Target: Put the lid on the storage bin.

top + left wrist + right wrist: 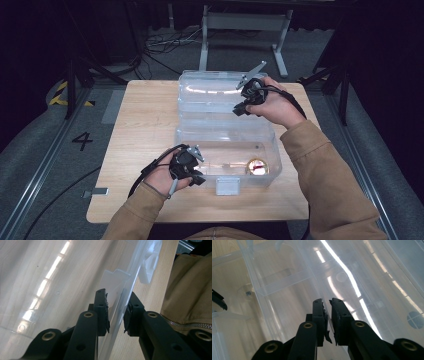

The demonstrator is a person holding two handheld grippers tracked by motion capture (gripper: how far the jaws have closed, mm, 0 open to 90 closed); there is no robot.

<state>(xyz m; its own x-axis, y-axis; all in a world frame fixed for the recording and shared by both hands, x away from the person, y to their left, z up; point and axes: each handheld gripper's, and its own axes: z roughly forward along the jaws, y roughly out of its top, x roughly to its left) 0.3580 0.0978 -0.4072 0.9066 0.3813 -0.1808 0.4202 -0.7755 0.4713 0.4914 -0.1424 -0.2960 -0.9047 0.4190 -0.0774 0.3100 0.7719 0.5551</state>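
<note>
A clear plastic box (270, 150) stands on the wooden table (145, 120) with its lid (210, 92) swung open and standing at the back. A small round gold and red object (257, 167) lies inside near the front right. My left gripper (197, 177) is at the box's near left corner. In the left gripper view its jaws (117, 315) straddle the clear front wall (125, 285) and close on it. My right gripper (239, 110) is at the lid's right side, and its jaws (327, 312) are pinched on the lid's thin clear edge (324, 300).
A white latch (227, 185) hangs at the middle of the box's front wall. Behind the table stand a grey metal frame (245, 30) and loose cables (165, 42) on the floor. A tan sleeve (192, 290) is close to the right of the left gripper.
</note>
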